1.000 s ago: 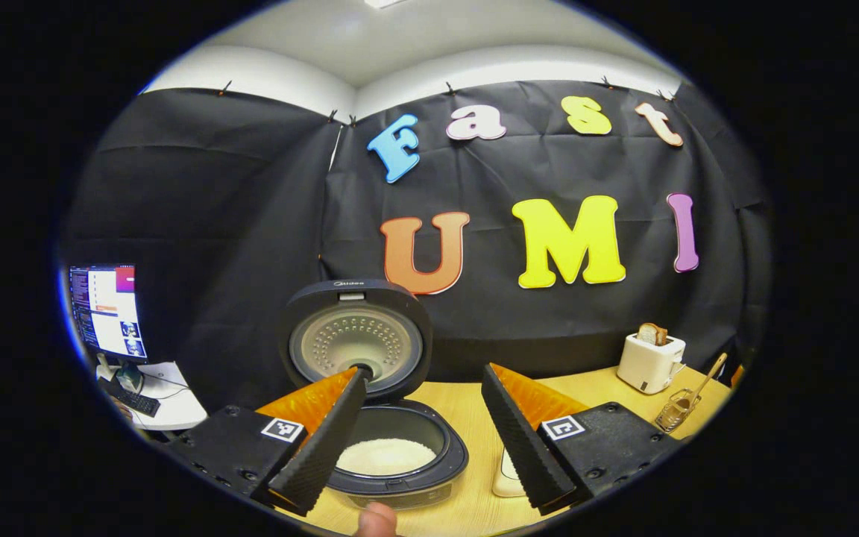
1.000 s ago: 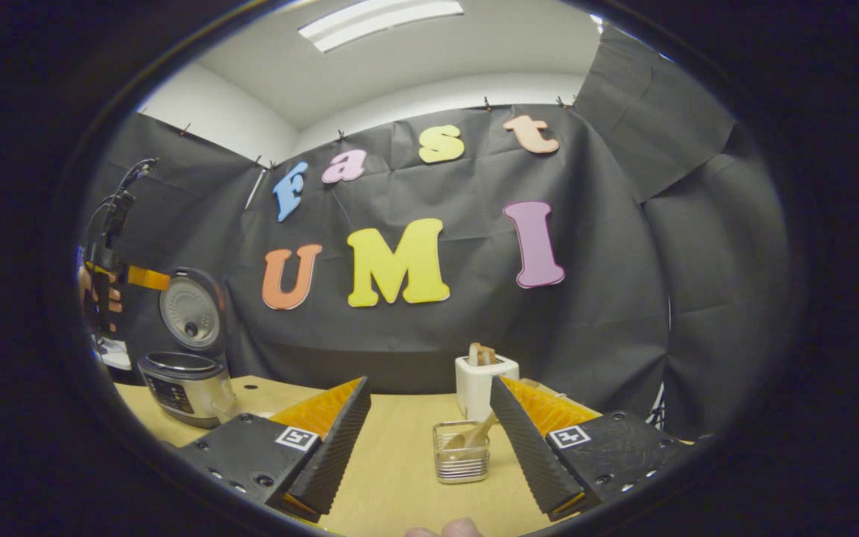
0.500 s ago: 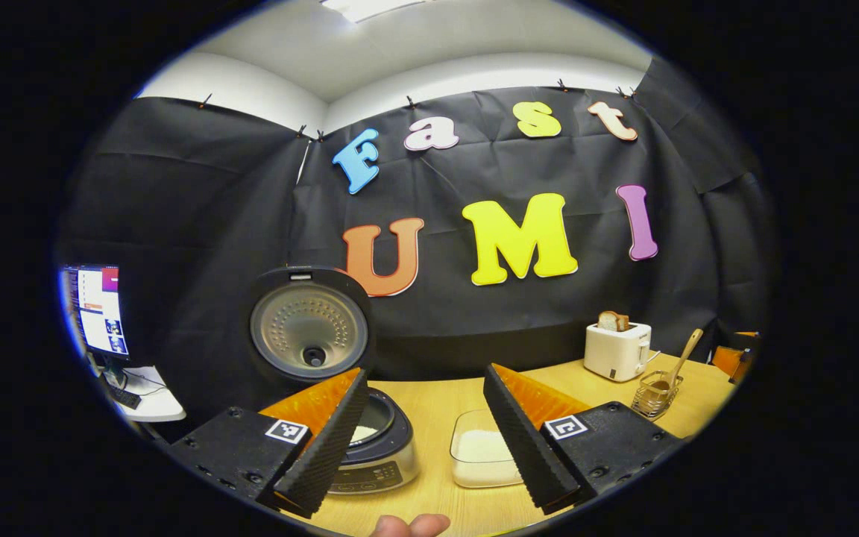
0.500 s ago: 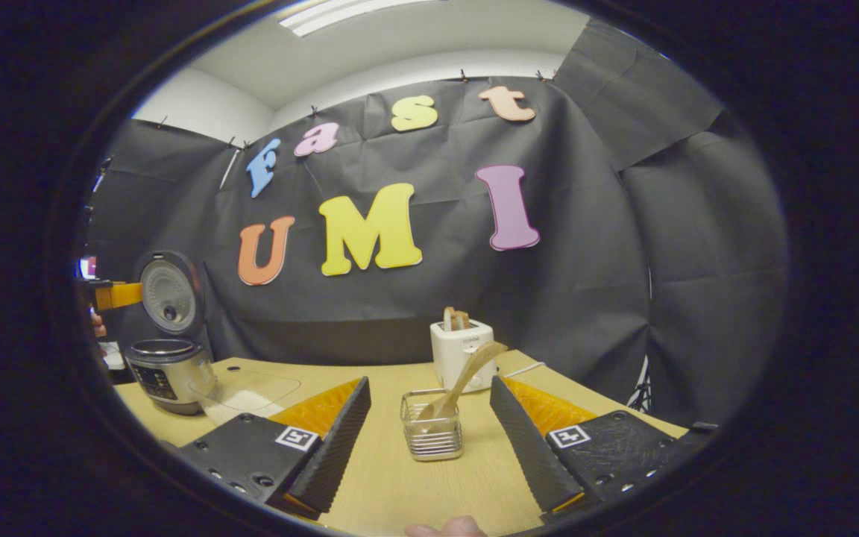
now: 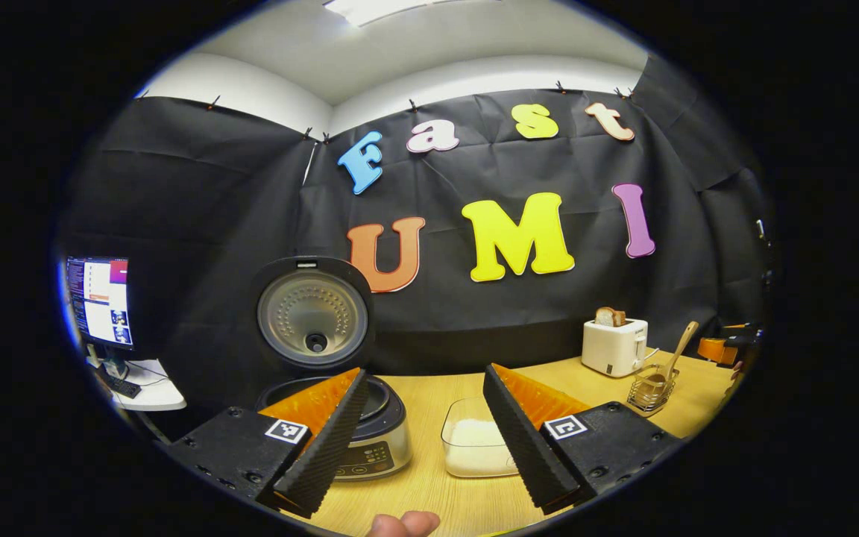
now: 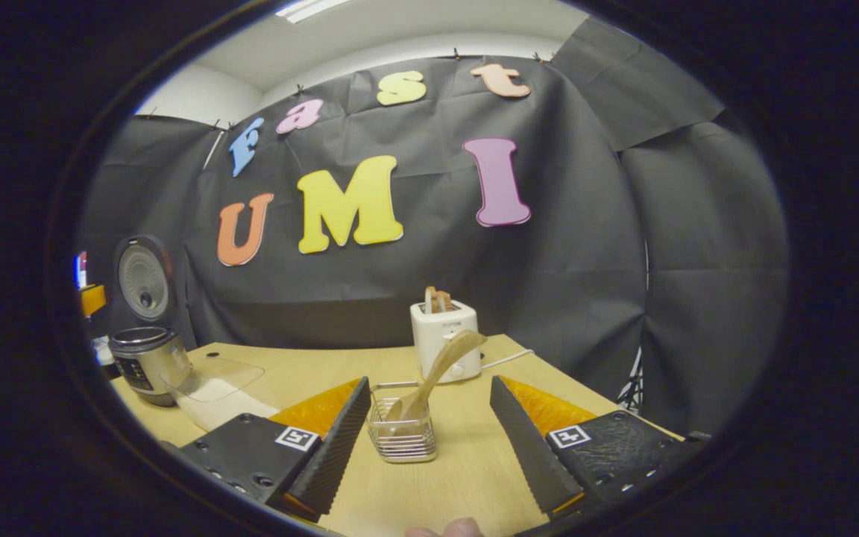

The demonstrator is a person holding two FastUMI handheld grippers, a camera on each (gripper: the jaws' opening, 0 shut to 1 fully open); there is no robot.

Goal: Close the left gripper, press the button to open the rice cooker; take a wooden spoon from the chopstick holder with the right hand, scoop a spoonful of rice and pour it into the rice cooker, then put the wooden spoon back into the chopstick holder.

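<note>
Both grippers wide open, holding nothing.

The right gripper (image 6: 429,447) frames the chopstick holder (image 6: 401,432), wooden spoon (image 6: 437,369) leaning inside; the left gripper (image 5: 422,432) faces the lid-up rice cooker (image 5: 359,432) beside the rice container (image 5: 474,447).

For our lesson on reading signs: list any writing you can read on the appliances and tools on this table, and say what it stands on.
None can be read.
Rice cooker front panel: print too small.
Rice cooker lid top edge: mark, blurred.
Toaster front: mark, blurred.
Left tongs and right tongs: square black-and-white tags, patterns, no words.
</note>
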